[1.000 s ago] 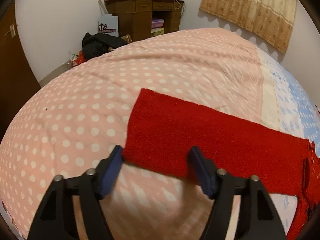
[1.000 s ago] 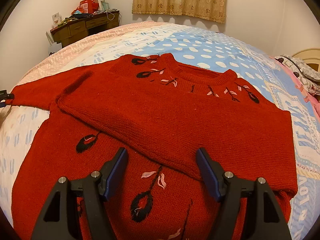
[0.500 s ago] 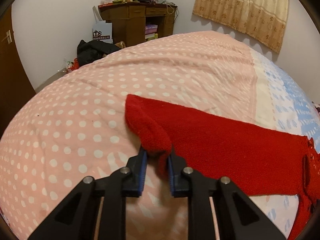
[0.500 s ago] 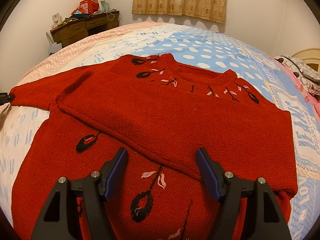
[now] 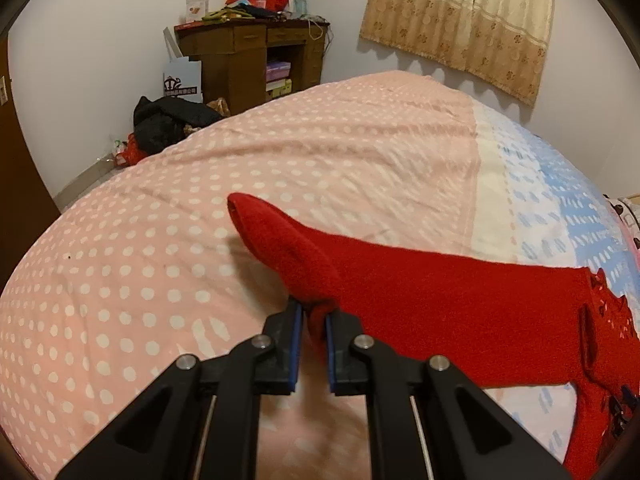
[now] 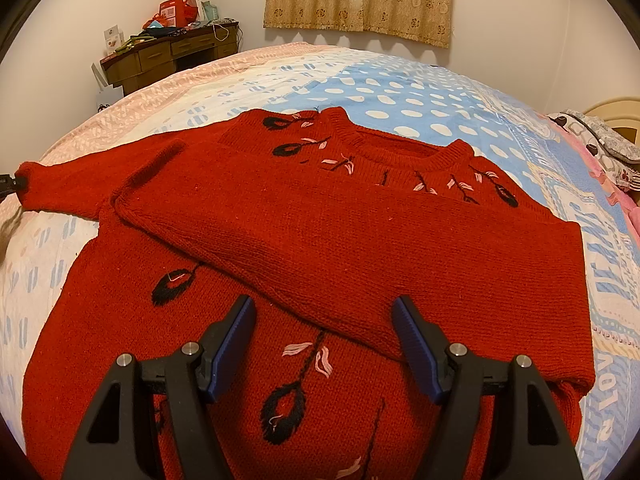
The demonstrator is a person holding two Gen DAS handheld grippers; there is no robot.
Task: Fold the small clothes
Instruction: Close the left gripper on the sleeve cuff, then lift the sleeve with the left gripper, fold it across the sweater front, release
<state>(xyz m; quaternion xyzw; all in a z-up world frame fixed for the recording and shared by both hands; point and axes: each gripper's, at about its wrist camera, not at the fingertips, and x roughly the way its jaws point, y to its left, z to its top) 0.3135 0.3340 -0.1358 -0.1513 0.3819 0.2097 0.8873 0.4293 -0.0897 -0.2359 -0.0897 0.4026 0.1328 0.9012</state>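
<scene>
The left gripper (image 5: 313,314) pinches the red knit sweater's (image 6: 320,216) cuff (image 5: 280,240) — now lifted off the dotted bed (image 5: 160,240); the right gripper (image 6: 324,320) stays wide open, empty — above the sweater.

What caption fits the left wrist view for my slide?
Left gripper jaws shut on the cuff of the red sweater's sleeve, lifting it off the pink polka-dot bedspread.

A red knitted sweater (image 6: 320,240) with black and pink feather motifs lies flat, front up, on the bed. One sleeve (image 6: 360,256) is folded across the chest. The other sleeve (image 5: 440,300) stretches out sideways, its cuff (image 5: 280,236) bunched and raised off the bedding.
</scene>
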